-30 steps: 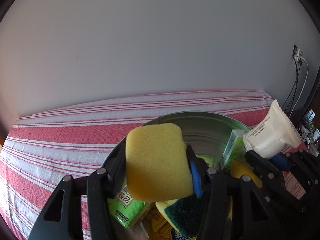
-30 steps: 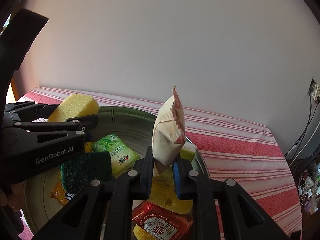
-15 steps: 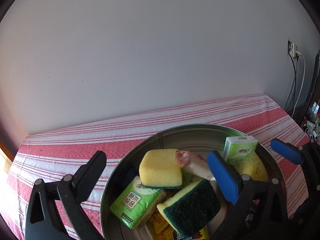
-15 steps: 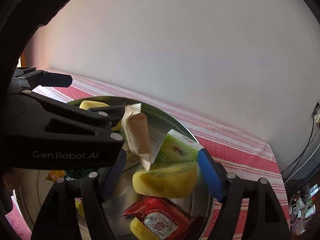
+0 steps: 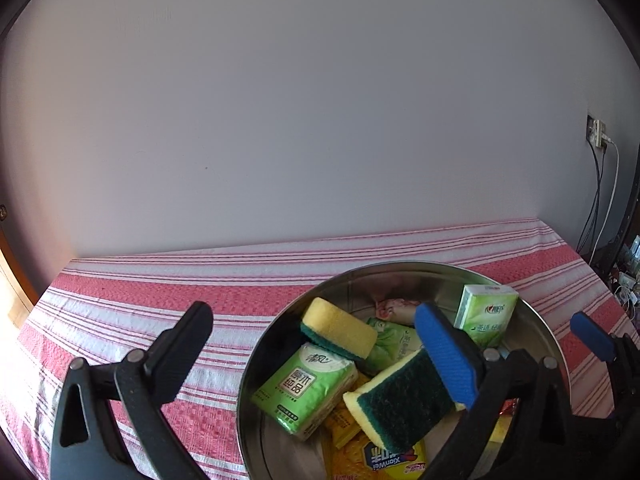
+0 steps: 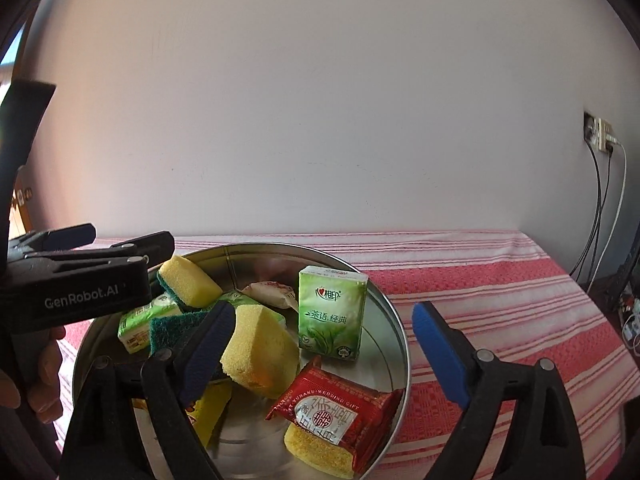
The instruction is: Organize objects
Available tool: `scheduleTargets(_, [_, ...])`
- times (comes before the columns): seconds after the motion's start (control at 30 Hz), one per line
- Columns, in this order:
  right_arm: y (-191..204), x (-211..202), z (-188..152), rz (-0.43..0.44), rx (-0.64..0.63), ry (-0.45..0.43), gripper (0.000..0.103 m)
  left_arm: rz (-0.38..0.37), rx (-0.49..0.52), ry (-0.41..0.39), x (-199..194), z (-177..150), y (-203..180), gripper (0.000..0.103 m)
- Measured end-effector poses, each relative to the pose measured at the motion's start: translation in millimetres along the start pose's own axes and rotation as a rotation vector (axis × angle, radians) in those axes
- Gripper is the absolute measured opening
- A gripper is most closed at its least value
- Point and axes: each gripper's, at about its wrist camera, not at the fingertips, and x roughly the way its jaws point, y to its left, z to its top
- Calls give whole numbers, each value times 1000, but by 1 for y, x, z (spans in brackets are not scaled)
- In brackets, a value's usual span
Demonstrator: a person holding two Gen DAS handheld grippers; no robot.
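A surface covered in a red-and-white striped cloth [image 5: 168, 292] is running up to a plain pale wall [image 5: 304, 104], and a round shiny metal basin [image 6: 394, 332] is sitting on that cloth, holding all the loose things.

The left gripper [image 5: 316, 354] is hovering at the basin's near rim with its jaws standing wide and nothing between them; one black finger is hanging over the cloth, the blue-padded one over the basin. The right gripper [image 6: 320, 344] is reaching over the basin's near edge, its jaws opening, with no pad pressing on anything.

Inside the basin, a pale green tissue pack with a printed label [image 5: 306, 386] is lying flat toward the left. A smaller green tissue pack [image 6: 332, 312] is standing upright near the far right wall. A yellow sponge with a dark green scouring pad [image 5: 400, 398] is leaning tilted over yellow snack packets [image 5: 384, 460]. A second yellow-and-green sponge [image 5: 338, 328] is resting on top of the flat tissue pack. A plain yellow sponge wedge [image 6: 260, 350] is lying in the middle, just beside a red foil gift packet [image 6: 334, 410]. A cream sachet with pink print [image 6: 272, 294] is lying against the far wall.
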Motion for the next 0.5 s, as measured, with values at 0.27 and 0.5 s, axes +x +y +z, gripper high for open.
scheduleTargets(0.27, [-12,-1,-8,-27,129,-82,92,37,-11,-111,-17,-22,3,102])
scheduleTargets(0.5, [-10,-24,-17,-75,151,-188,92,37,-14,-166,-33,-42,13,102])
